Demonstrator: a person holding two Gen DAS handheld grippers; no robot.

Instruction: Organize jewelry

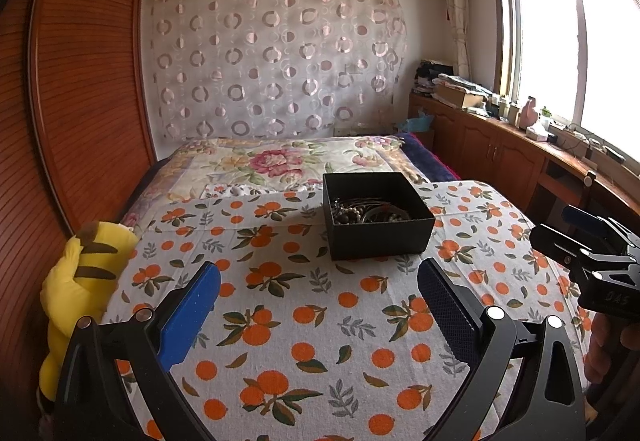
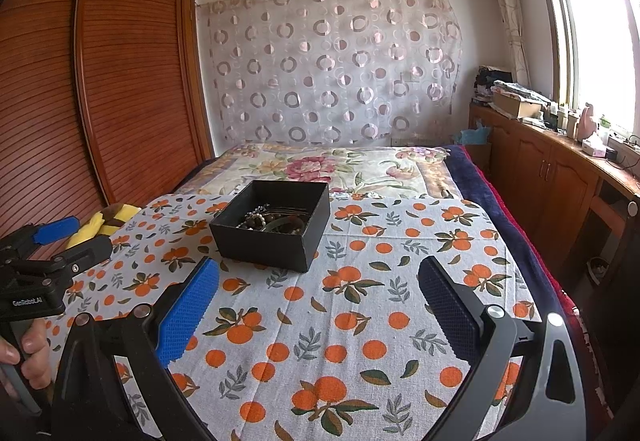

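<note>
A black open box (image 1: pixel 378 215) (image 2: pixel 274 223) stands on the orange-print cloth (image 1: pixel 300 321) (image 2: pixel 360 321) on the bed. Inside it lies a tangle of jewelry (image 1: pixel 366 212) (image 2: pixel 272 221): bead bracelets and thin chains. My left gripper (image 1: pixel 318 287) hovers open over the cloth, short of the box, nothing between its blue pads. My right gripper (image 2: pixel 318 281) is open too, in front of the box and a little to its right. In the left wrist view the right gripper (image 1: pixel 560 229) shows at the right edge; the left gripper (image 2: pixel 72 237) appears at the left of the right wrist view.
A yellow striped plush toy (image 1: pixel 84 281) (image 2: pixel 106 221) lies at the cloth's left edge beside the wooden wardrobe (image 1: pixel 80 81). A floral bedspread (image 1: pixel 280 161) lies beyond the box. Wooden cabinets (image 2: pixel 560 177) with clutter run under the window on the right. A hand (image 2: pixel 28 353) holds the left gripper's handle.
</note>
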